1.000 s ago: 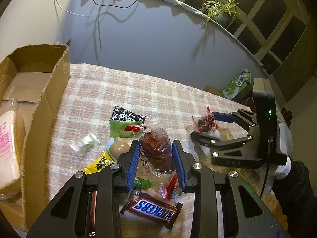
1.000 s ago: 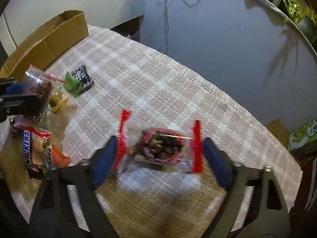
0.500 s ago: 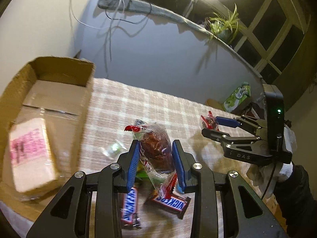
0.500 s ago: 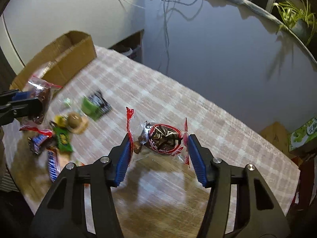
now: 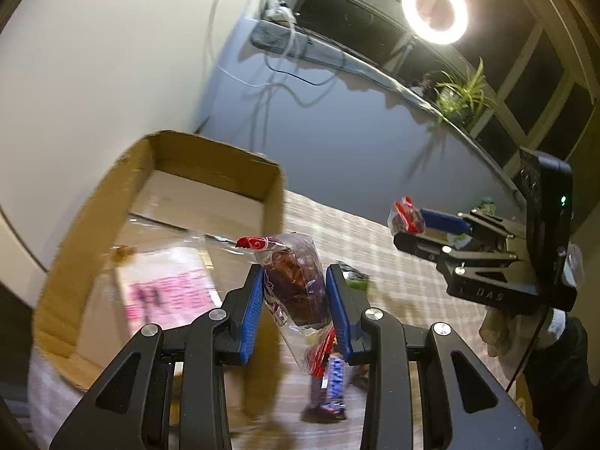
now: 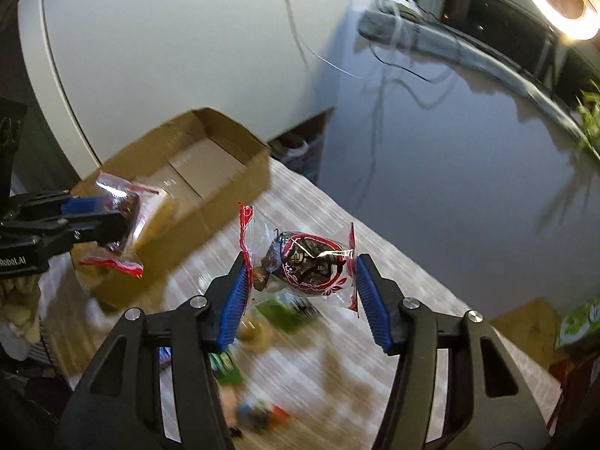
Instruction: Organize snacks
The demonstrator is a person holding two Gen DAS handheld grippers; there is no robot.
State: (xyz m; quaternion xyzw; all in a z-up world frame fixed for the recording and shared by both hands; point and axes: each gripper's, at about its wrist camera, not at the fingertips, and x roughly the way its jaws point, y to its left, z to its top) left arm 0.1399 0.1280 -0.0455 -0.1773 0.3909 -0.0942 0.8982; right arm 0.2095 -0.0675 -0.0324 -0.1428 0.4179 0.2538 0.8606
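While your left gripper (image 5: 294, 294) pinches a crinkly clear packet (image 5: 292, 281) of dark lumpy snack, long axis upright beside the open cardboard box (image 5: 210, 172), your right gripper (image 6: 300, 285) clamps a similar red-edged packet (image 6: 303, 262) crosswise above the checked bench (image 6: 375, 262).

I see a ring light (image 5: 435, 10) glowing far right, above a long dark ledge (image 5: 337, 56) with cables (image 5: 277, 71) hanging off it. A potted plant (image 5: 463, 93) sits farther right. A green carton (image 6: 579, 324) stands near right.
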